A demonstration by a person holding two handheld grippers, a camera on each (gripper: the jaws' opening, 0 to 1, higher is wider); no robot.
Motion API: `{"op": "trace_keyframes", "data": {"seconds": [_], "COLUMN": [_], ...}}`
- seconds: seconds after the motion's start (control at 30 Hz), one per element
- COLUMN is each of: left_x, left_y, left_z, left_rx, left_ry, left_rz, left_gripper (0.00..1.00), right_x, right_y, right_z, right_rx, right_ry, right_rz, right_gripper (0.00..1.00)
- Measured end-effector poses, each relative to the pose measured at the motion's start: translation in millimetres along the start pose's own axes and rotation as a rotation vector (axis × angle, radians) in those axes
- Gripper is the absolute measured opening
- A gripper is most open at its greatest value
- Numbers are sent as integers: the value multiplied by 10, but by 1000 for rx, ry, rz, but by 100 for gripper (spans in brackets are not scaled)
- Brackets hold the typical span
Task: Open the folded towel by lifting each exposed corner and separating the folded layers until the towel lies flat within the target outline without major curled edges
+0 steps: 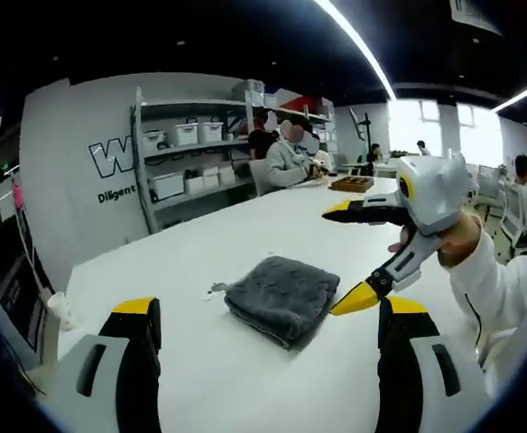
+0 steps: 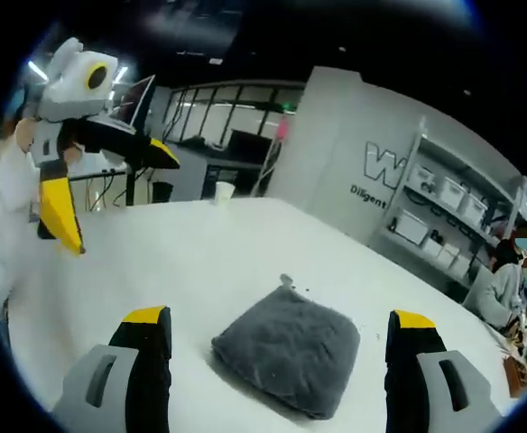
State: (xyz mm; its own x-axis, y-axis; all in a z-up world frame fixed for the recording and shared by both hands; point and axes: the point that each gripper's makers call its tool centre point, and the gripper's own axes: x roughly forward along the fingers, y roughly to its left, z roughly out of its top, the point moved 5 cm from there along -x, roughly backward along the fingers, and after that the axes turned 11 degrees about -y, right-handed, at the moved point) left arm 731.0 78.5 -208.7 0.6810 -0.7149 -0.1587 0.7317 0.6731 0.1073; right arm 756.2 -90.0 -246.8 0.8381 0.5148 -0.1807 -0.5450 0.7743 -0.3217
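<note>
A grey folded towel [image 1: 283,298] lies as a thick square pad on the white table [image 1: 191,262], with a small tag sticking out at one corner. My left gripper [image 1: 271,308] is open, its yellow-tipped jaws wide apart on the near side of the towel and apart from it. The right gripper [image 1: 348,254] comes in from the right, open, its lower tip close to the towel's right corner. In the right gripper view the towel [image 2: 286,349] sits between the spread jaws of my open right gripper [image 2: 279,317]. The left gripper [image 2: 112,194] hangs open at the upper left, held by a hand in a white sleeve.
Metal shelves with white boxes [image 1: 187,149] stand against the wall behind the table. People sit at the far end [image 1: 286,161] near a wooden tray [image 1: 351,184]. A paper cup [image 2: 224,192] stands at the table's far edge.
</note>
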Motion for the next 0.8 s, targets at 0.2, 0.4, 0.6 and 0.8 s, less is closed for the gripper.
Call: {"op": "trace_keyframes", "data": {"seconds": [0.2, 0.4, 0.6, 0.8], "left_x": [-65, -170, -240, -276], "left_y": [-110, -174, -80, 44], "left_z": [-91, 9, -18, -47], "left_rx": [28, 35, 35, 9], "left_ry": [55, 22, 24, 22], "left_rz": [-41, -48, -34, 8], "left_gripper": [100, 100, 100, 100], "right_x": [41, 88, 168, 292], "right_y": [84, 170, 234, 301], "right_z": [-69, -87, -227, -374], "right_rx": [-23, -59, -88, -118], "right_ry": [74, 95, 140, 175], "right_rz": [50, 71, 91, 125], "right_gripper": [99, 99, 99, 98]}}
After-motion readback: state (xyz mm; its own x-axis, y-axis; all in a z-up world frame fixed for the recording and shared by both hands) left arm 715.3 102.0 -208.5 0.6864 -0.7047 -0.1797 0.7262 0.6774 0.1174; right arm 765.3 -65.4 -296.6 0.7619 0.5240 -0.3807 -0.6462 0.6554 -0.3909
